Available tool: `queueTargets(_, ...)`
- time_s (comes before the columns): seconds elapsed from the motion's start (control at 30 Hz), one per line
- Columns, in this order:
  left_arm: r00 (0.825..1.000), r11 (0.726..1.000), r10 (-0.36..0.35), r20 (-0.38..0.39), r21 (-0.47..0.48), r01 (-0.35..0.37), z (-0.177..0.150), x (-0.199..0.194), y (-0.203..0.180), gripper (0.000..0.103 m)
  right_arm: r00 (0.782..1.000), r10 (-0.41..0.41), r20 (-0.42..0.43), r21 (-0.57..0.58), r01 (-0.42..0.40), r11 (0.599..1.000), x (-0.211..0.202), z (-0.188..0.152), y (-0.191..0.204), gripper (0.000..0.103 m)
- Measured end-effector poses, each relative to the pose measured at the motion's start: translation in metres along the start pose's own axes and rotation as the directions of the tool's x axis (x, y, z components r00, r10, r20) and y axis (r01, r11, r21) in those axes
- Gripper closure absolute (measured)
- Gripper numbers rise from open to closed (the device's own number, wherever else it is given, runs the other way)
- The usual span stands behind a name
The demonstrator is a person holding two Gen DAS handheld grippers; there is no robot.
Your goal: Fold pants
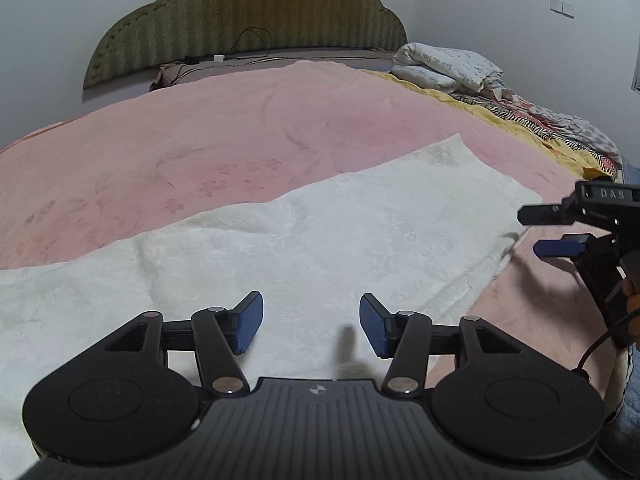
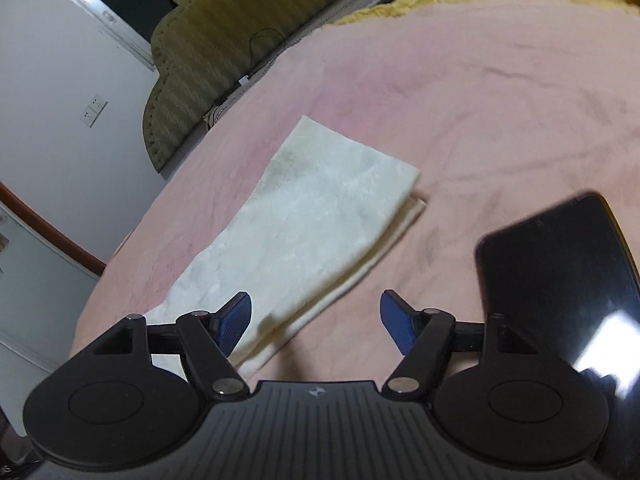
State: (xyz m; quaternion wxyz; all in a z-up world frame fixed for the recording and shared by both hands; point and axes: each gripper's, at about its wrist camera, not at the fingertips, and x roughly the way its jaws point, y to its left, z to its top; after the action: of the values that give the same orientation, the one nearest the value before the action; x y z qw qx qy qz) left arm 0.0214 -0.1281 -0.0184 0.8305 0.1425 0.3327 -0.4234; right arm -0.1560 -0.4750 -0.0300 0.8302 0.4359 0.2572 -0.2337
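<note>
White pants (image 2: 320,224) lie flat on the bed (image 1: 200,152) for folding; left gripper (image 1: 311,326) and right gripper (image 2: 315,322) both gape, empty

Left gripper (image 1: 311,328): jaws spread wide, nothing between them, blue pads (image 1: 249,328) facing inward. Fingers point toward 12 o'clock in its own view, body level across the bottom of frame.

Right gripper (image 2: 316,326): jaws also spread wide, nothing held; blue pads (image 2: 234,326) face each other across the gap. Its view is rolled, so the wrist sits tilted.

From the left wrist view, the right gripper (image 1: 538,231) shows at 3 o'clock, turned on its side, fingers aimed toward 9 o'clock and stacked one above the other, parted. The person's hand (image 1: 632,308) grips its handle at the frame edge, mostly cut off.
</note>
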Motion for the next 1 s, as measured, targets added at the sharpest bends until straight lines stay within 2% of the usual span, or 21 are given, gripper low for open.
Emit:
queueTargets(0.07,1.000,1.000,0.005,0.002,-0.011,-0.005,0.001,-0.001,0.001,0.044,0.999,0.028,0.020,-0.002,-0.028,1.000,0.008,0.004,0.004,0.031)
queueTargets(0.2,1.000,1.000,0.016,-0.001,-0.020,-0.017,0.002,-0.001,0.002,0.041,0.994,-0.012,0.111,0.014,0.010,1.000,0.029,0.017,0.004,0.035)
queueTargets(0.27,1.000,0.999,0.023,-0.005,-0.032,-0.023,0.003,0.000,0.006,0.039,0.987,-0.043,0.156,0.065,0.033,0.997,0.041,0.026,-0.003,0.044)
queueTargets(0.33,1.000,0.997,0.025,-0.010,-0.068,-0.025,0.004,0.000,0.013,0.037,0.981,-0.049,0.190,0.128,0.024,0.991,0.048,0.032,-0.010,0.063)
queueTargets(0.4,1.000,0.992,0.016,-0.021,-0.129,-0.018,0.006,0.002,0.024,0.035,0.979,-0.039,0.200,0.139,0.011,0.990,0.053,0.036,-0.013,0.079)
queueTargets(0.43,1.000,0.987,0.008,-0.029,-0.161,-0.012,0.008,0.003,0.030,0.035,0.978,-0.034,0.204,0.136,0.007,0.991,0.054,0.038,-0.014,0.083)
queueTargets(0.5,0.999,0.968,-0.021,-0.039,-0.250,0.011,0.011,0.005,0.047,0.035,0.975,-0.019,0.223,0.087,0.000,0.996,0.051,0.039,-0.006,0.085)
queueTargets(0.57,0.998,0.936,-0.063,-0.031,-0.350,0.048,0.012,0.004,0.066,0.035,0.964,-0.018,0.264,-0.078,0.040,0.996,0.044,0.037,0.023,0.086)
queueTargets(0.6,0.995,0.909,-0.098,-0.017,-0.410,0.082,0.013,0.002,0.077,0.035,0.960,-0.002,0.279,-0.175,0.053,0.983,0.040,0.034,0.041,0.086)
queueTargets(0.67,0.980,0.826,-0.196,0.017,-0.536,0.174,0.011,0.003,0.098,0.030,0.960,0.066,0.273,-0.418,0.057,0.907,0.034,0.017,0.085,0.086)
queueTargets(0.7,0.967,0.767,-0.253,0.041,-0.601,0.226,0.010,0.005,0.107,0.027,0.962,0.089,0.257,-0.525,0.062,0.849,0.034,0.005,0.106,0.086)
queueTargets(0.73,0.950,0.705,-0.306,0.067,-0.655,0.273,0.008,0.009,0.115,0.025,0.966,0.113,0.231,-0.636,0.062,0.769,0.034,-0.011,0.128,0.086)
queueTargets(0.77,0.927,0.630,-0.362,0.101,-0.706,0.323,0.006,0.014,0.123,0.021,0.970,0.132,0.204,-0.715,0.055,0.697,0.036,-0.027,0.145,0.086)
queueTargets(0.8,0.901,0.552,-0.412,0.135,-0.750,0.365,0.003,0.021,0.130,0.017,0.974,0.146,0.171,-0.770,0.040,0.637,0.038,-0.041,0.157,0.086)
queueTargets(0.83,0.880,0.487,-0.446,0.161,-0.782,0.389,0.000,0.027,0.134,0.015,0.978,0.156,0.138,-0.800,0.017,0.600,0.041,-0.052,0.164,0.086)
queueTargets(0.87,0.859,0.419,-0.476,0.187,-0.811,0.409,-0.002,0.034,0.137,0.013,0.982,0.163,0.100,-0.817,-0.013,0.577,0.044,-0.062,0.170,0.086)
queueTargets(0.9,0.842,0.367,-0.499,0.205,-0.830,0.419,-0.004,0.041,0.139,0.013,0.984,0.165,0.069,-0.824,-0.037,0.566,0.048,-0.069,0.173,0.086)
queueTargets(0.93,0.833,0.333,-0.510,0.214,-0.844,0.421,-0.005,0.047,0.139,0.013,0.986,0.164,0.043,-0.827,-0.057,0.559,0.051,-0.075,0.174,0.086)
queueTargets(1.0,0.828,0.300,-0.516,0.220,-0.859,0.415,-0.005,0.057,0.138,0.012,0.987,0.159,0.013,-0.831,-0.078,0.551,0.054,-0.084,0.175,0.086)
